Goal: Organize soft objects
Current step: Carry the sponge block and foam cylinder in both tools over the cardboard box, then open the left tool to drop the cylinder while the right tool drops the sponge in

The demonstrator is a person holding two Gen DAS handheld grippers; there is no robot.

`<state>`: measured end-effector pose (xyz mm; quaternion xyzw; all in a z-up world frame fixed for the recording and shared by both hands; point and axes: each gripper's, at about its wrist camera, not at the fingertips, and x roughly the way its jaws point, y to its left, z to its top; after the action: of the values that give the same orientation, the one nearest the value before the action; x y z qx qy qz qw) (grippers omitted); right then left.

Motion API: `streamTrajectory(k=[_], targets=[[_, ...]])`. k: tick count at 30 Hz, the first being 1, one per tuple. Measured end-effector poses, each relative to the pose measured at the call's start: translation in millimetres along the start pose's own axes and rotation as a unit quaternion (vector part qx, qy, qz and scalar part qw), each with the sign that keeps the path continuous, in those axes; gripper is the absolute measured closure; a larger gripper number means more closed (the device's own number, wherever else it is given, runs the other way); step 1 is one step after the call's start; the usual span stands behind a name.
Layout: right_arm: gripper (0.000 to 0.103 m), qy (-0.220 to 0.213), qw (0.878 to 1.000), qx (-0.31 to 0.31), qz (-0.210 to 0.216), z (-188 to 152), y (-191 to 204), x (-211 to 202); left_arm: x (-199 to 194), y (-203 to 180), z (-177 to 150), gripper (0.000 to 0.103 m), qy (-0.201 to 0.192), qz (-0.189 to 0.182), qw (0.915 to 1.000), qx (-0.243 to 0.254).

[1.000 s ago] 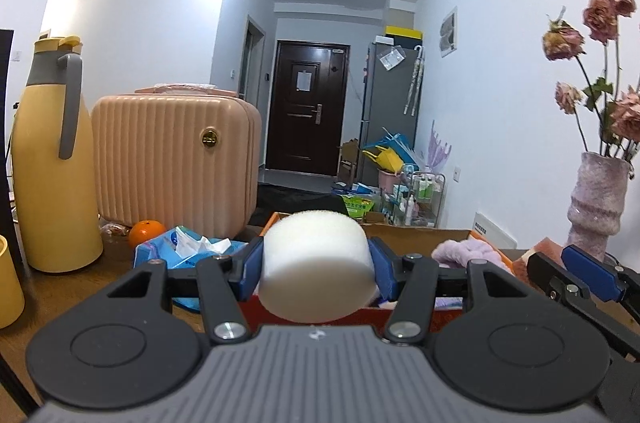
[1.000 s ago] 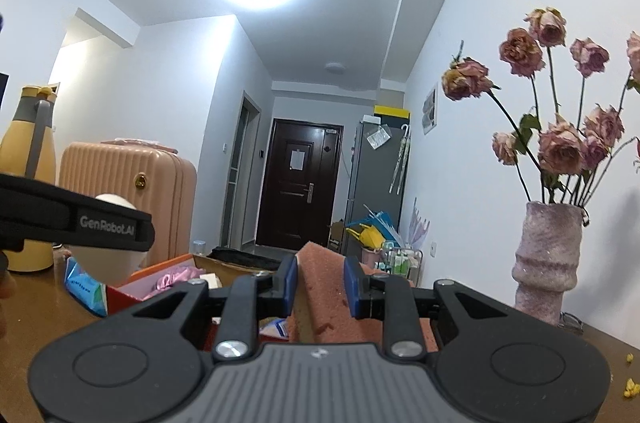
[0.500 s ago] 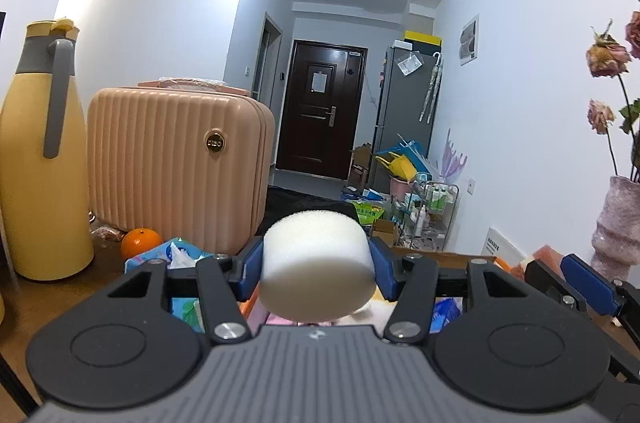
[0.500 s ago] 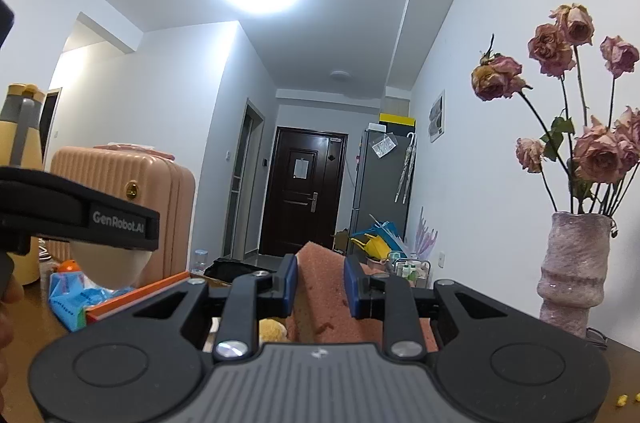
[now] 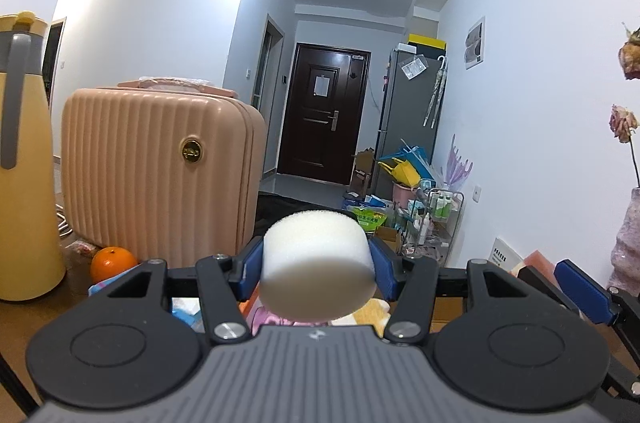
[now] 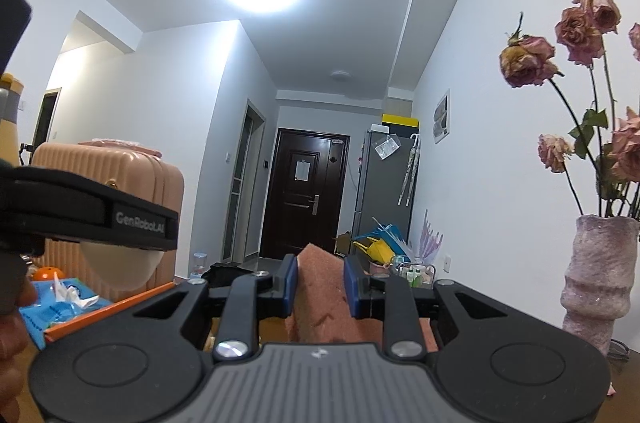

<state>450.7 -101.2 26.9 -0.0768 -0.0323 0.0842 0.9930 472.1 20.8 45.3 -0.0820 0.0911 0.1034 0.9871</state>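
Carrying step: the left gripper is clenched on a white round sponge between its pads, the right gripper on a pinkish-brown sponge. Below the jaws lies what seems an orange-rimmed box; next, lower and release there

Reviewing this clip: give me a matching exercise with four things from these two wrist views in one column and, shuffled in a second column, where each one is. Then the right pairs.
Things
1. white cylindrical foam sponge
2. reddish-brown foam sponge
3. small orange fruit
4. dried pink roses

Places
A. in the speckled pink vase
B. on the table at the foot of the ribbed peach suitcase
C. clamped in the left gripper
D. clamped in the right gripper

Pairs: 1-C, 2-D, 3-B, 4-A
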Motion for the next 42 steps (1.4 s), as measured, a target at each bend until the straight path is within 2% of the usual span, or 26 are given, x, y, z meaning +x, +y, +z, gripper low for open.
streamTrajectory(k=[8, 16, 22, 30, 31, 36, 37, 38, 39, 41, 42], targets=[[0.081, 0.001, 1.000, -0.007, 0.004, -3, 3, 19, 30, -1, 1, 0.047, 0.009, 0.008, 0.9999, -0.002], [0.083, 0.008, 1.000, -0.015, 0.020, -6, 6, 31, 42, -4, -1, 0.046, 0.014, 0.013, 0.9998, 0.007], [0.088, 0.029, 0.999, -0.009, 0.032, -10, 2, 42, 47, -3, -2, 0.046, 0.018, 0.010, 0.9997, 0.014], [0.088, 0.047, 0.998, -0.004, 0.046, -13, -1, 45, 56, -2, -4, 0.044, 0.034, 0.000, 0.9993, 0.019], [0.087, 0.051, 0.998, -0.002, 0.048, -13, -1, 46, 56, -2, -5, 0.041, 0.034, 0.000, 0.9992, 0.020], [0.065, 0.071, 0.996, 0.018, 0.055, -16, -6, 51, 57, 1, -7, 0.024, 0.044, -0.006, 0.9989, 0.018], [0.057, 0.075, 0.995, 0.024, 0.057, -16, -8, 52, 58, 2, -7, 0.017, 0.046, -0.008, 0.9988, 0.015], [0.043, 0.076, 0.995, 0.029, 0.059, -17, -9, 52, 57, 3, -7, 0.009, 0.046, -0.010, 0.9988, 0.013], [0.037, 0.077, 0.995, 0.034, 0.061, -17, -9, 51, 56, 4, -7, 0.004, 0.046, -0.012, 0.9988, 0.011], [0.016, 0.072, 0.995, 0.036, 0.057, -19, -9, 48, 55, 4, -7, 0.000, 0.043, -0.011, 0.9990, 0.011], [0.012, 0.069, 0.995, 0.037, 0.054, -19, -10, 46, 53, 4, -7, 0.000, 0.038, -0.009, 0.9992, 0.010]])
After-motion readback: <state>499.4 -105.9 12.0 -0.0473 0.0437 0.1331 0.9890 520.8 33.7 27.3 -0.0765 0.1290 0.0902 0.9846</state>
